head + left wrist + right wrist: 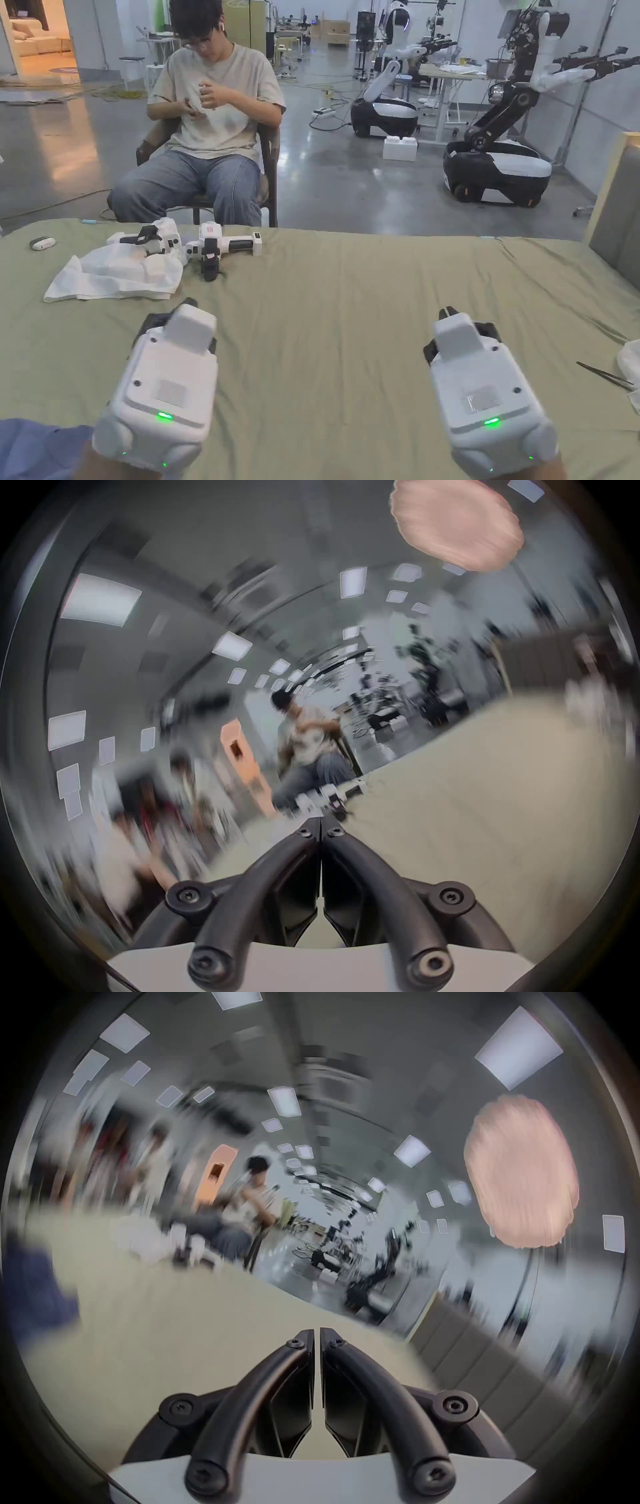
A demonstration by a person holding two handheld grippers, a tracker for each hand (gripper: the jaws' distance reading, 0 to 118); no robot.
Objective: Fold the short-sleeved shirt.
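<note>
- Now, the shirt: a blue cloth (28,447) shows at the near left corner of the olive-green sheet-covered table (350,325), cut off by the frame; whether it is the short-sleeved shirt, I cannot tell.
- The white left gripper (187,304) hovers just beside it, jaws pressed together on nothing.
- The white right gripper (448,310) hangs well apart from it, over bare sheet, jaws all but touching and empty.
- Far left, a crumpled white cloth (106,278) lies with two spare white grippers (212,247) at its edge.
- Thin metal tweezers (603,374) lie at the right edge.
- Beyond the table, a person (212,119) sits on a chair.
</note>
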